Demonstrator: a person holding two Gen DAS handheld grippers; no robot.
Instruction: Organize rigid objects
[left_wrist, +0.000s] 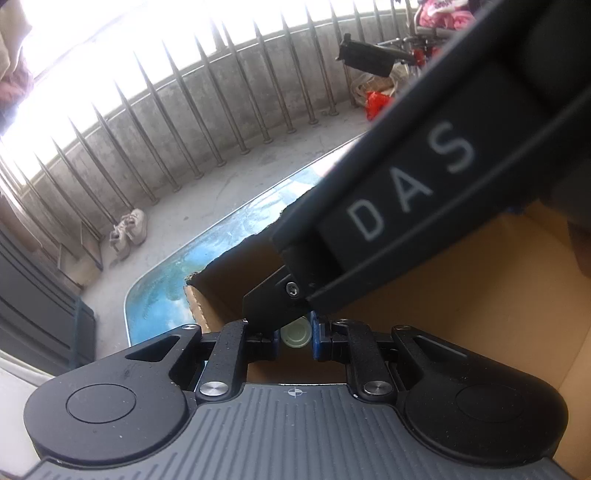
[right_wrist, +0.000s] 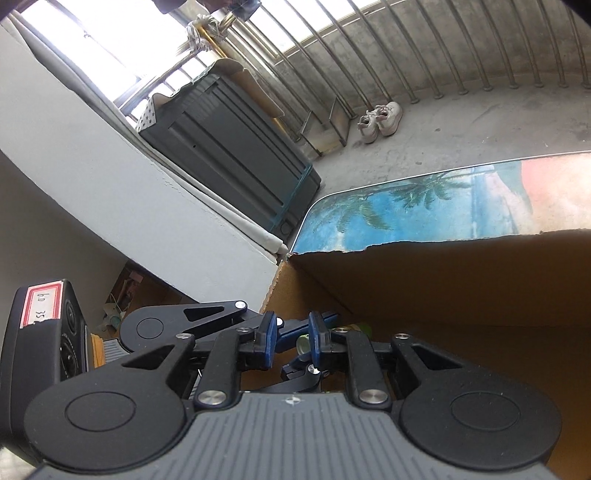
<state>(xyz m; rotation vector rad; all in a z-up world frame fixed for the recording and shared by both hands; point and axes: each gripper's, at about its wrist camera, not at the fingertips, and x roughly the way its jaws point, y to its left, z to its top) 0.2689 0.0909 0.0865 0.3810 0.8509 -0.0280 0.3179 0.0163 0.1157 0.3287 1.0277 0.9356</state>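
Observation:
Both grippers reach down into an open cardboard box (left_wrist: 480, 295) on a table with a blue palm-tree print (left_wrist: 221, 236). In the left wrist view my left gripper (left_wrist: 294, 338) has its blue pads on either side of a small pale green round-ended object (left_wrist: 294, 334), a bottle or can seen end-on. The right gripper's black body marked "DAS" (left_wrist: 406, 199) crosses above it. In the right wrist view my right gripper (right_wrist: 291, 338) is partly open over the box (right_wrist: 443, 295), with the left gripper's fingers (right_wrist: 291, 328) and small green and metallic items (right_wrist: 351, 328) just beyond.
A grey concrete balcony floor with a metal railing (left_wrist: 221, 110) lies beyond the table. White sneakers (right_wrist: 380, 120) sit by the railing. A dark grey cabinet (right_wrist: 229, 155) stands along the white wall. Red and pink clutter (left_wrist: 376, 103) sits at the far right.

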